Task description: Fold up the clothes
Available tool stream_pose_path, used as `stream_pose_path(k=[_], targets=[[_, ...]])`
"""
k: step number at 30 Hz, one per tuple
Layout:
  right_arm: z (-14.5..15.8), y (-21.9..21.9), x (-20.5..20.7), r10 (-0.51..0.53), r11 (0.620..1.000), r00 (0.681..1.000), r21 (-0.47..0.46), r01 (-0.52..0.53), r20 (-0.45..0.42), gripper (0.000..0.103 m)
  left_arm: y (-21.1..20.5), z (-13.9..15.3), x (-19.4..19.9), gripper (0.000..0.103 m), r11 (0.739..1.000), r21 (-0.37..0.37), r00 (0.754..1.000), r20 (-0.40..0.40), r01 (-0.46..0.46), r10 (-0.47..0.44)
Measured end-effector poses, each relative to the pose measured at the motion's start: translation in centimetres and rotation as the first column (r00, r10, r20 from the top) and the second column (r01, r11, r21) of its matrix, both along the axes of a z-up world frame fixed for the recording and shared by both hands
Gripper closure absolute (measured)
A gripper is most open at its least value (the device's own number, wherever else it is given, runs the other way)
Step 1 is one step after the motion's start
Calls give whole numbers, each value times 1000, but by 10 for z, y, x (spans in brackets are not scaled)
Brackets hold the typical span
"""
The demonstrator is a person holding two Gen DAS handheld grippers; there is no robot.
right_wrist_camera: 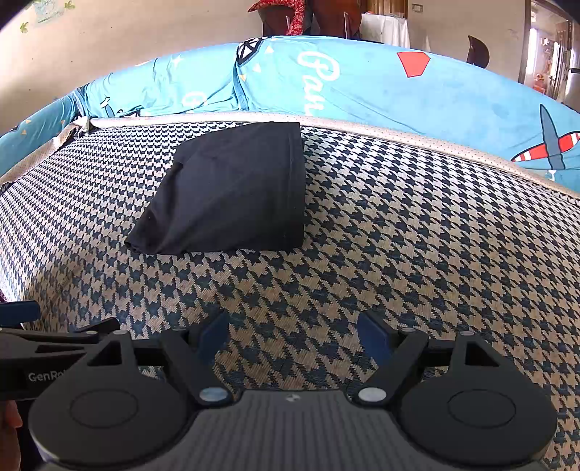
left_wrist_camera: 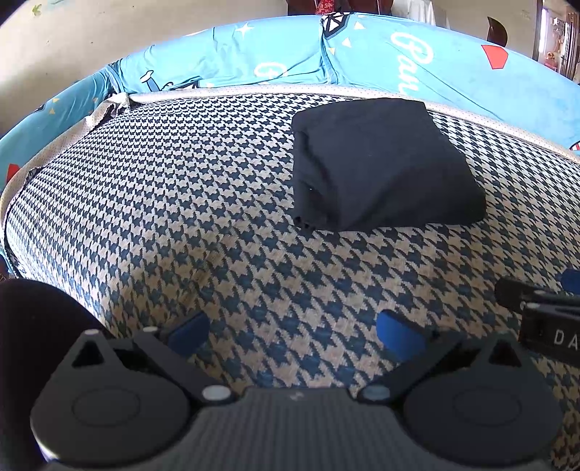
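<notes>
A black garment [left_wrist_camera: 380,163] lies folded into a compact rectangle on the houndstooth mat [left_wrist_camera: 188,217], towards its far edge. In the right wrist view the same folded garment [right_wrist_camera: 232,195] sits left of centre on the mat [right_wrist_camera: 398,235]. My left gripper [left_wrist_camera: 293,331] is open, well short of the garment, with nothing between its blue fingertips. My right gripper [right_wrist_camera: 293,338] is open too, equally far back and holding nothing. Part of the right gripper [left_wrist_camera: 543,311] shows at the right edge of the left wrist view, and part of the left gripper [right_wrist_camera: 43,337] shows at the left edge of the right wrist view.
A blue printed sheet [left_wrist_camera: 435,61] runs around the far and left sides of the mat, also seen as the blue sheet [right_wrist_camera: 398,83] in the right wrist view. Beyond it stand a pale wall [right_wrist_camera: 127,40] and dark furniture [right_wrist_camera: 326,18].
</notes>
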State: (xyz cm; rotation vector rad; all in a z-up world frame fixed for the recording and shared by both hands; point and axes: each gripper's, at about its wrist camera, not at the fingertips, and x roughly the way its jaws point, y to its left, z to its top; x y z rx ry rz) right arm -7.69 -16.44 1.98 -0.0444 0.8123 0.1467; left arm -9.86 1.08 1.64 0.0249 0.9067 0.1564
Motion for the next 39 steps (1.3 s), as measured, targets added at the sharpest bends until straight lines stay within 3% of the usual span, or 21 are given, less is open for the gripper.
stream_pose_path(k=[39], targets=[[0,1,-1,5,1000,1000,-3,-5,5,24,-2,-1,-1,0,1000,1,1000,2,0,0]])
